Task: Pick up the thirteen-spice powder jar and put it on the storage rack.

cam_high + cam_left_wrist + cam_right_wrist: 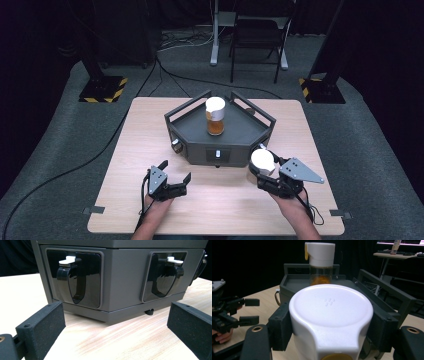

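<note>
A white-lidded jar [330,320], likely rigid, slippery glass, is clamped below its lid by the right gripper [272,172] at the tray's [260,131] five o'clock, while the left gripper [175,172] is held open, empty.

The left gripper [175,172] sits low over the table in the person's left hand [156,204], and its two black jaws stand wide apart with nothing between them. The right gripper [263,169] is held in the right hand [294,202] a little higher, and its jaws are closed on both sides of a white-capped jar [331,320], so the pads press on it. Both forearms come in from the near edge, and both grippers point away from the person.
</note>
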A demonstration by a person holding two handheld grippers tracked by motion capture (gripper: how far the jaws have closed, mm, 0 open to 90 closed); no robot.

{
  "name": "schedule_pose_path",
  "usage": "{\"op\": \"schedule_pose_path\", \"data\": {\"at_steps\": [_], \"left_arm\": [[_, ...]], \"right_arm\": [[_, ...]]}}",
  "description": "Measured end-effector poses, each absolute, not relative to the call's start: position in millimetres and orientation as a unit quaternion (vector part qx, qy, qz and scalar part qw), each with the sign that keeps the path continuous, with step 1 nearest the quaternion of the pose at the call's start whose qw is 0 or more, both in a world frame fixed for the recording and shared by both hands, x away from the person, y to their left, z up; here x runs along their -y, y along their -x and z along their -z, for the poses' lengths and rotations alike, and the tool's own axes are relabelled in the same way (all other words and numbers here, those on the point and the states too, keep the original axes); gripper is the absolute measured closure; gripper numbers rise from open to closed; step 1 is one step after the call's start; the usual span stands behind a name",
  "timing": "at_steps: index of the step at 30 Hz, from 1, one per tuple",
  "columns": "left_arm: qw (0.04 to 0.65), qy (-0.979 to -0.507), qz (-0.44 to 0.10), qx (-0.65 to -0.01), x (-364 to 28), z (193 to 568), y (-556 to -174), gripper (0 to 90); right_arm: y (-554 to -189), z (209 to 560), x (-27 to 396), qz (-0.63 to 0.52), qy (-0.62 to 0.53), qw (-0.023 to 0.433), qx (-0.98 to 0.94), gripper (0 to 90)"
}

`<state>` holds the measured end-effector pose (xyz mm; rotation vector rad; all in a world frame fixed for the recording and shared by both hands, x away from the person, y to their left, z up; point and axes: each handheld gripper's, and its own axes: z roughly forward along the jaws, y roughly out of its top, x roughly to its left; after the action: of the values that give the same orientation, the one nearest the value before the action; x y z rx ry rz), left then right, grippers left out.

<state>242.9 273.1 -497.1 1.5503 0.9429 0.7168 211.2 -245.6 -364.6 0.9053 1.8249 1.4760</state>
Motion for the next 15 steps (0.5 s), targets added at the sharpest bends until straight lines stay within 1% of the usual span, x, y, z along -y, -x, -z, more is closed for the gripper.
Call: {"op": "schedule_pose_path", "data": {"at_steps": [7, 15], "left_arm": [[0.562, -0.658, -0.304, -0.399, -273.3, 497.2, -243.0, 1.3], [0.563, -0.658, -0.302, -0.399, -273.9, 497.3, -243.5, 1.3]], "right_arm": [[-219.2, 345.5, 236.7, -0.564, -0.336, 0.316, -0.685, 29.8], [-226.9, 331.1, 223.2, -0.563, -0.340, 0.339, -0.673, 29.9]]}}
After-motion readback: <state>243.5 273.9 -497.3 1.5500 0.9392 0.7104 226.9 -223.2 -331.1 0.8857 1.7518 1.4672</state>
